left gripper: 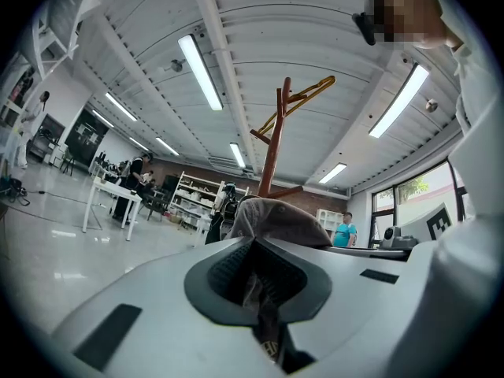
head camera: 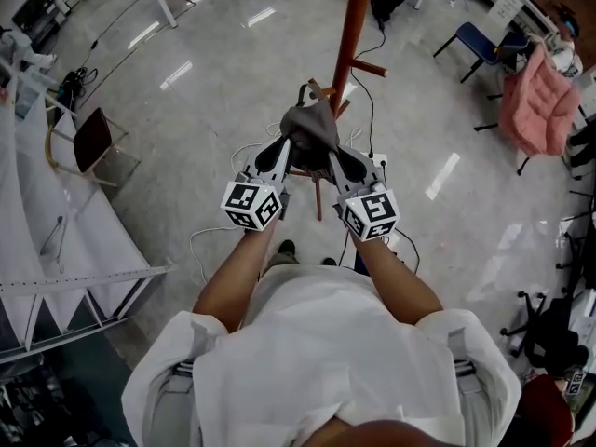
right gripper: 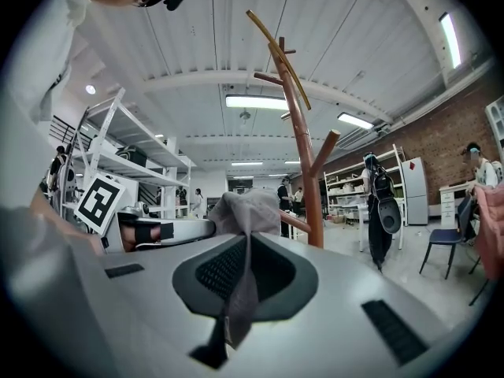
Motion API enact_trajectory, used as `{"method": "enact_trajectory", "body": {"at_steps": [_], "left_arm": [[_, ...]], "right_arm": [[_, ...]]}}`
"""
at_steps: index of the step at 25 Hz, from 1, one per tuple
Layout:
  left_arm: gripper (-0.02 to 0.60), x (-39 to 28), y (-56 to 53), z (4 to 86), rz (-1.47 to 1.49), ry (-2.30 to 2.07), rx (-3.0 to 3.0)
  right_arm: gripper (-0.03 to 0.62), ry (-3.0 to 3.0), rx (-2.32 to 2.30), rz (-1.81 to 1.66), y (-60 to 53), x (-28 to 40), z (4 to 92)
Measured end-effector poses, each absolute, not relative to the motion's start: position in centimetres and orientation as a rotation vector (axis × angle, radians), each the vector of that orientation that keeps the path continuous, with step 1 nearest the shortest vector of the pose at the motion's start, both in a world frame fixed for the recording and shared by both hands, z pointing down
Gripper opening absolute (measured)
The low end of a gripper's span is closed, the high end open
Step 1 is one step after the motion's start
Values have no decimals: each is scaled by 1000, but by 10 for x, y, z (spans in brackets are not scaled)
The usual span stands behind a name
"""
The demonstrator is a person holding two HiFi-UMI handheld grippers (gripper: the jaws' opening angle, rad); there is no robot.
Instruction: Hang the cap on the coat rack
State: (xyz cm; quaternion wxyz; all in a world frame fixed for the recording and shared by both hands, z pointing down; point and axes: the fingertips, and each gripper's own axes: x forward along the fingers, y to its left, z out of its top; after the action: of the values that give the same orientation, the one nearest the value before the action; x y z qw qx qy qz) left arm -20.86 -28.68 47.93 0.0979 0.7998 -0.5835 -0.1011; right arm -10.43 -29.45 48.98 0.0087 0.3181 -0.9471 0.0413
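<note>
A grey cap (head camera: pixel 310 127) hangs in the air between both grippers, just in front of the red-brown wooden coat rack (head camera: pixel 353 28). My left gripper (head camera: pixel 287 143) is shut on the cap's left edge, my right gripper (head camera: pixel 328 149) on its right edge. In the left gripper view the cap (left gripper: pixel 277 220) bulges above the closed jaws, with the rack pole (left gripper: pixel 273 153) rising right behind it. The right gripper view shows the cap (right gripper: pixel 246 211) pinched in the jaws, the rack (right gripper: pixel 307 172) to its right and a peg just behind the fabric.
A brown chair (head camera: pixel 93 140) stands at the left beside a white shelf frame (head camera: pixel 65 277). A pink garment (head camera: pixel 538 101) drapes a chair at the right. Cables (head camera: pixel 209 240) trail over the shiny floor near the rack's base. People stand far off in the room.
</note>
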Motion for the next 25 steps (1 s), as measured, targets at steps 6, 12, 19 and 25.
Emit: {"method": "enact_trajectory", "body": {"at_steps": [6, 12, 19, 25], "left_arm": [[20, -210, -304, 490, -300, -1675, 2368], [20, -211, -315, 504, -303, -1623, 2373], [20, -197, -332, 511, -297, -1551, 2383], [20, -187, -344, 516, -295, -1497, 2394]], "right_arm": [[28, -2923, 1033, 155, -308, -106, 499], [28, -2883, 1087, 177, -318, -106, 513], [28, -2842, 1157, 206, -332, -91, 520], [28, -2815, 1197, 218, -339, -82, 525]]}}
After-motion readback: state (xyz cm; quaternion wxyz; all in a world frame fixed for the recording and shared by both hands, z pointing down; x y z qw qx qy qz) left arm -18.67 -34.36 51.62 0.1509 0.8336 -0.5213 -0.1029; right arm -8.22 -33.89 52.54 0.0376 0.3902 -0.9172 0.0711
